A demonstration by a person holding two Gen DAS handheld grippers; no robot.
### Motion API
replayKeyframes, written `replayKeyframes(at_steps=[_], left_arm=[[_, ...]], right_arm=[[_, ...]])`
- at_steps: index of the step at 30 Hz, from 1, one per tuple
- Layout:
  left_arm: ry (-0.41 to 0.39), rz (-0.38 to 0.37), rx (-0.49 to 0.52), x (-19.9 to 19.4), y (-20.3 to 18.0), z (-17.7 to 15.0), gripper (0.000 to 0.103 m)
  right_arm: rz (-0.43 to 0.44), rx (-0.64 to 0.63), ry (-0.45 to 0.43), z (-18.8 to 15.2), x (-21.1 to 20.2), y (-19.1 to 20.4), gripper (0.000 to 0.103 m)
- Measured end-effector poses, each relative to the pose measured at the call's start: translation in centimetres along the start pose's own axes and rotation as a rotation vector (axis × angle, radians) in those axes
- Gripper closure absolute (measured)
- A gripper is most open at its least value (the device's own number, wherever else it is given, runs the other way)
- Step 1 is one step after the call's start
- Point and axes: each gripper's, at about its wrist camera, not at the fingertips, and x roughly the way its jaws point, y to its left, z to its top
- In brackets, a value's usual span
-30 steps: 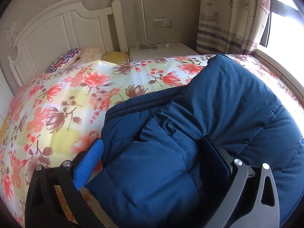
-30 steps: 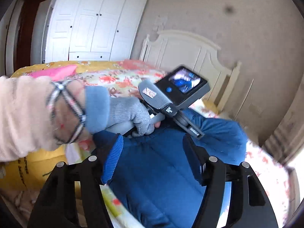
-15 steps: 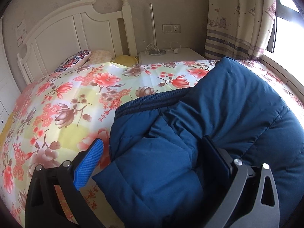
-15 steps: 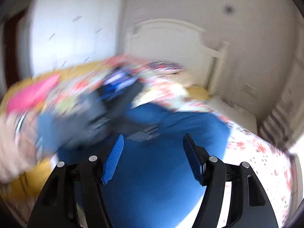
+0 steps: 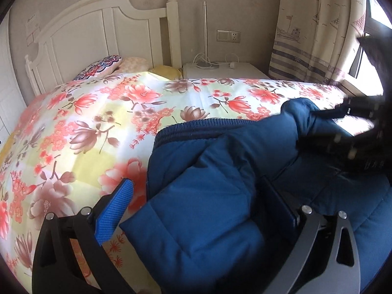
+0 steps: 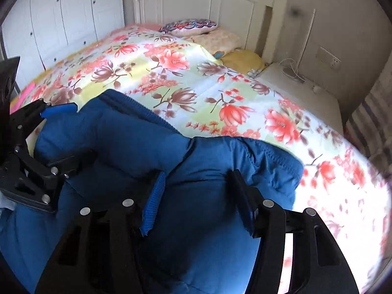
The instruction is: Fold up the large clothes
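A dark blue padded jacket (image 5: 220,196) lies bunched on the floral bedspread (image 5: 98,127). My left gripper (image 5: 196,201) is open, its jaws wide on either side of a folded flap of the jacket, low over it. My right gripper (image 6: 196,196) is open too, its jaws either side of a raised fold of the jacket (image 6: 196,232). The right gripper shows dark and blurred at the right edge of the left wrist view (image 5: 355,132). The left gripper shows at the left of the right wrist view (image 6: 49,137), straddling the jacket's edge.
The white headboard (image 5: 98,36) and pillows (image 5: 103,65) are at the far end of the bed. A white nightstand (image 5: 225,69) with cables stands beside it. A curtain (image 5: 316,24) and window are at the right. White wardrobes (image 6: 61,12) stand left of the bed.
My right gripper has swung fast from facing the left hand to down over the jacket's right side. The jacket's raised right part has dropped lower. My left gripper has pulled back slightly.
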Motion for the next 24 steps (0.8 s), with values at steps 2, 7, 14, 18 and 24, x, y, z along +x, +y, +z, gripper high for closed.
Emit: replayKeyframes(at_steps=[2, 7, 14, 18, 24], left_arm=[[-0.008, 0.003, -0.006, -0.2, 0.1, -0.1, 0.002], [-0.004, 0.012, -0.028, 0.0, 0.5, -0.1, 0.002], [0.008, 0.01, -0.029, 0.1, 0.6, -0.1, 0.002], [0.006, 0.029, -0.029, 0.0, 0.7, -0.3, 0.002], [0.005, 0.037, -0.028, 0.1, 0.6, -0.2, 0.002]], right_arm=[[-0.001, 0.047, -0.075, 1.3, -1.2, -1.1, 0.048], [0.002, 0.029, 0.061, 0.5, 5.2, -1.2, 0.047], [-0.031, 0.048, 0.052, 0.6, 3.3, -1.4, 0.047], [-0.001, 0.129, -0.097, -1.1, -4.2, -1.1, 0.044], [0.045, -0.025, -0.055, -6.7, -6.0, 4.6, 0.016]])
